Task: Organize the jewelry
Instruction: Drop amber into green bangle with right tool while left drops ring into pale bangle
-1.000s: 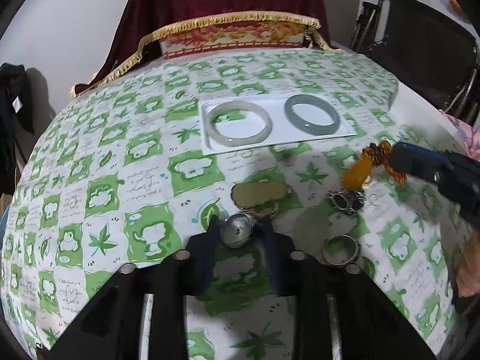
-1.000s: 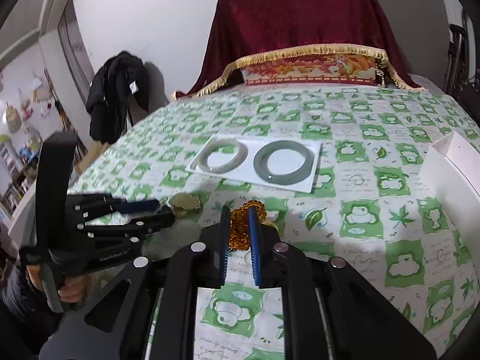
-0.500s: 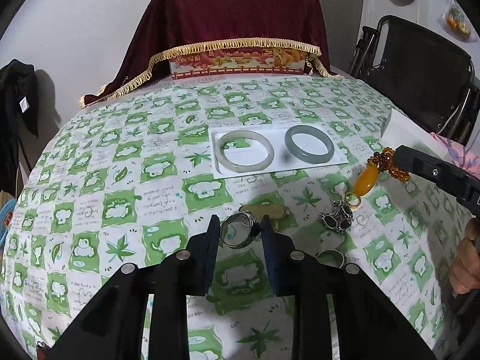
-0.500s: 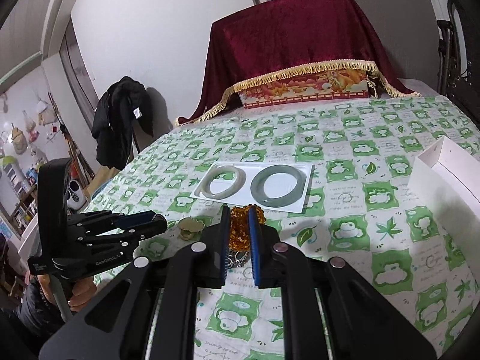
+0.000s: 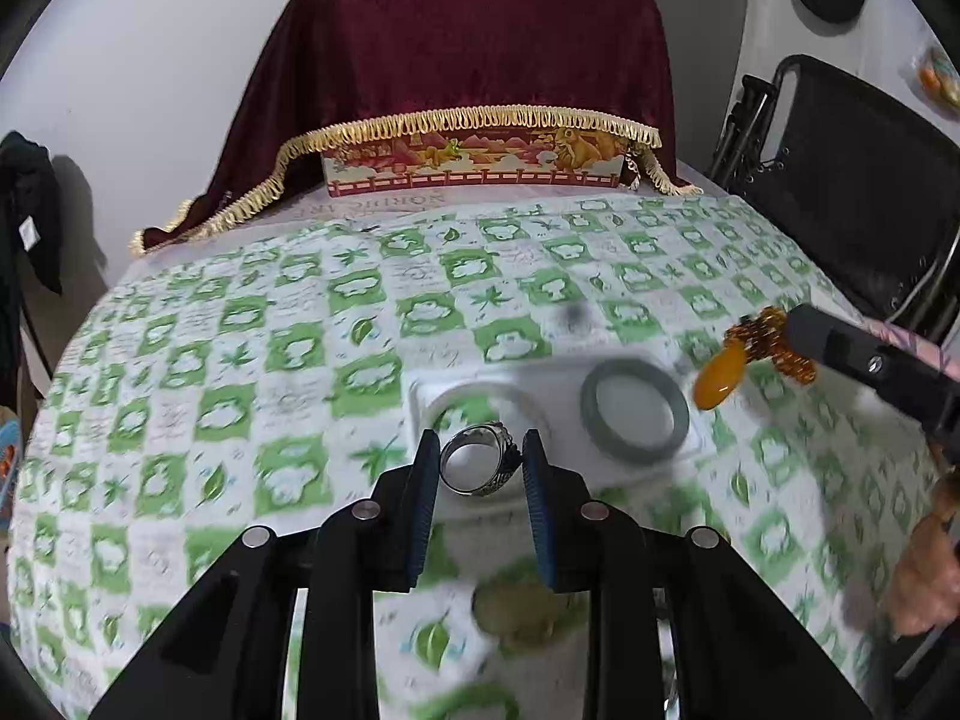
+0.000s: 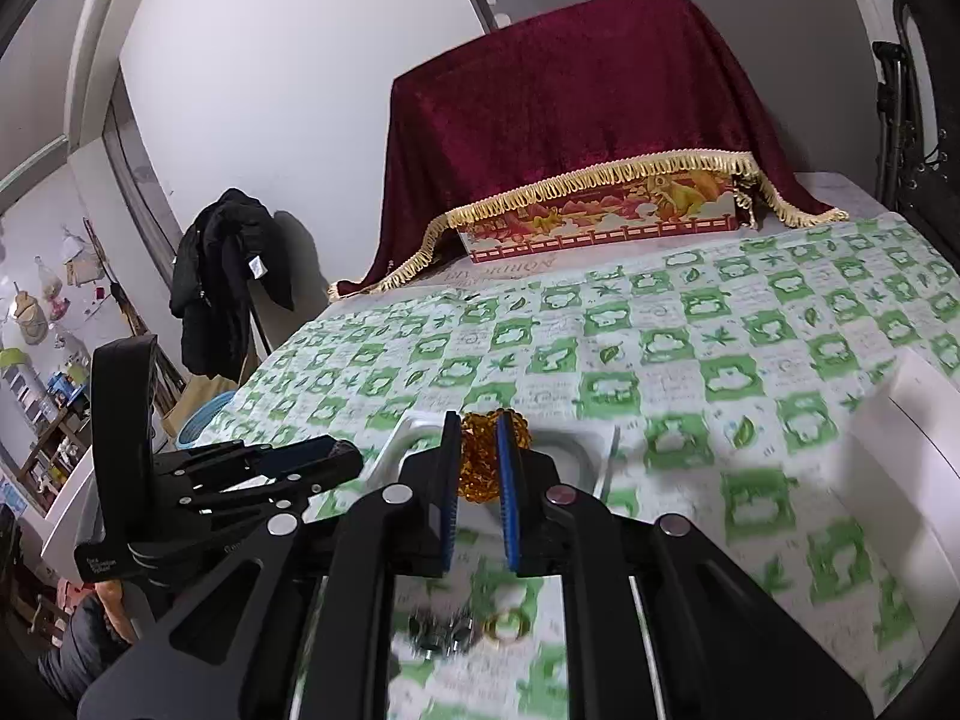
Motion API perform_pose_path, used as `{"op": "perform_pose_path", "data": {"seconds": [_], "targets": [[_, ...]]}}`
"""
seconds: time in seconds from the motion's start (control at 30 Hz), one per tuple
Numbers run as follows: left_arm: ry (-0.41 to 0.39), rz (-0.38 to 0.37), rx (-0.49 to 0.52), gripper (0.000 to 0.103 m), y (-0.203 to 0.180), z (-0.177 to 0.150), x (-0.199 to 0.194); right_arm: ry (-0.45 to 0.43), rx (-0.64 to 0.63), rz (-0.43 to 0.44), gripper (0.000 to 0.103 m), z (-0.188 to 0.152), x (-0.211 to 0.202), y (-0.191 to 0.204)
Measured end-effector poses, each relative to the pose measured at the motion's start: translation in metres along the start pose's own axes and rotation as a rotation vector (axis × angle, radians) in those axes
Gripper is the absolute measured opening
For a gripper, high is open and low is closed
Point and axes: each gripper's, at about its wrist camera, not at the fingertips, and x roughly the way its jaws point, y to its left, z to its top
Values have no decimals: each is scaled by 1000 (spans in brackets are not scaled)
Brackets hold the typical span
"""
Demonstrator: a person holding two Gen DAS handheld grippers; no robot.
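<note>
My left gripper is shut on a silver ring, held in the air above the near end of a white card. On that card lie a grey-green bangle and a pale bangle, the pale one partly hidden behind the ring. My right gripper is shut on an amber bead strand. In the left wrist view the right gripper comes in from the right, and an amber pendant hangs from the beads beside the grey-green bangle. The left gripper shows at the left of the right wrist view.
A blurred gold oval piece lies on the green-checked cloth under my left gripper. A dark silver piece and a gold ring lie below the right gripper. A white box stands right. A velvet-draped box is at the back, a black chair far right.
Both grippers rose and went forward toward the white card. The silver ring came up off the cloth in my left gripper. The amber strand and pendant travelled along in the right one.
</note>
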Motion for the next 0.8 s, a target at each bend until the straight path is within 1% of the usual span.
{"op": "perform_pose_path", "data": {"seconds": [0.1,0.2,0.43,0.47,0.53,0.57,0.6,0.63,0.73,0.8], "targets": [[15,-3,-4,28,0,5,14,46,21,3,11,1,23,-7],[33,-5,0,28,0,8,28,85,25,-17,11,-4,40,-14],[63,-1,20,28,0,7,45,122,35,-24,11,-6,59,-25],[70,-2,21,28,1,6,47,134,37,-19,14,-6,62,-26],[79,2,21,34,1,5,51,154,57,-17,15,-8,65,-31],[81,4,22,41,1,5,51,159,65,-15,20,-8,66,-33],[78,3,22,43,2,4,51,157,79,-9,27,-8,65,-36],[77,2,23,44,2,4,51,149,88,-7,29,-8,63,-37],[57,9,25,54,2,5,46,118,100,17,31,-6,55,-39],[44,7,19,56,2,5,42,99,93,19,31,-5,51,-38]]}}
